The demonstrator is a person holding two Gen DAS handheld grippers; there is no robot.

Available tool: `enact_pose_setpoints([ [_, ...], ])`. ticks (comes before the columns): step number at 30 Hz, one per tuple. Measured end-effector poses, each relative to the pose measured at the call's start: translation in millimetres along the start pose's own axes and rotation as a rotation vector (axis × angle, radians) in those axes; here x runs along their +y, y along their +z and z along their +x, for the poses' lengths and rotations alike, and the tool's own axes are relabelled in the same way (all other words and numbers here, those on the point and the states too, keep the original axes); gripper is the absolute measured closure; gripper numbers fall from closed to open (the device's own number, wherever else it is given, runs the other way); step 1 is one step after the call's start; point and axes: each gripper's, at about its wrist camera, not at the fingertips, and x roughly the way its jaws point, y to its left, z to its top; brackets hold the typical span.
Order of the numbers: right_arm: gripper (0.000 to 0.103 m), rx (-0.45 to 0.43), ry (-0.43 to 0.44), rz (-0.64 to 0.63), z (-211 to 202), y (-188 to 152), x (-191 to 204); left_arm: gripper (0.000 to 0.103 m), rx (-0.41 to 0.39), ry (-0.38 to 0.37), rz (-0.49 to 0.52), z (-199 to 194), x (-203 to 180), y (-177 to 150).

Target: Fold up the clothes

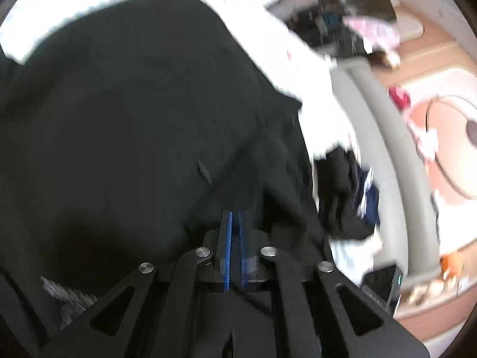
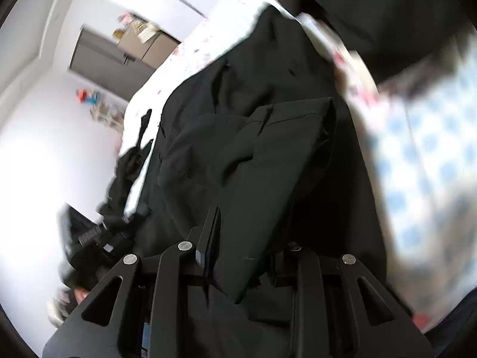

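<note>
A large black garment (image 1: 134,104) lies spread over a white flowered sheet and fills most of the left wrist view. My left gripper (image 1: 235,217) sits at its near edge, the blue pads (image 1: 228,232) almost together with dark cloth pinched in the narrow gap. In the right wrist view the same black garment (image 2: 253,149) is doubled into a thick fold that runs down between the fingers of my right gripper (image 2: 247,238). The gripper is shut on that fold, and the cloth hides its right finger. Both views are blurred.
The white flowered sheet (image 1: 316,95) (image 2: 190,53) covers the bed. A heap of dark and navy clothes (image 1: 342,191) lies by the grey padded bed edge (image 1: 384,149), with wooden floor (image 1: 432,53) beyond. A white cloth with blue dots (image 2: 432,164) lies to the right.
</note>
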Motion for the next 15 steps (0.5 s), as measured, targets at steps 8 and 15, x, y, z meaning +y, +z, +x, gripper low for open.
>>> enact_pose_setpoints([
  [8, 0.077, -0.051, 0.165, -0.011, -23.3, 2.5, 28.9, 0.073, 0.102, -0.03, 0.127, 53.3, -52.2, -40.5],
  [15, 0.077, -0.12, 0.069, -0.134, -43.4, 3.3, 53.5, 0.073, -0.071, -0.066, 0.077, 39.0, -58.8, -31.0],
])
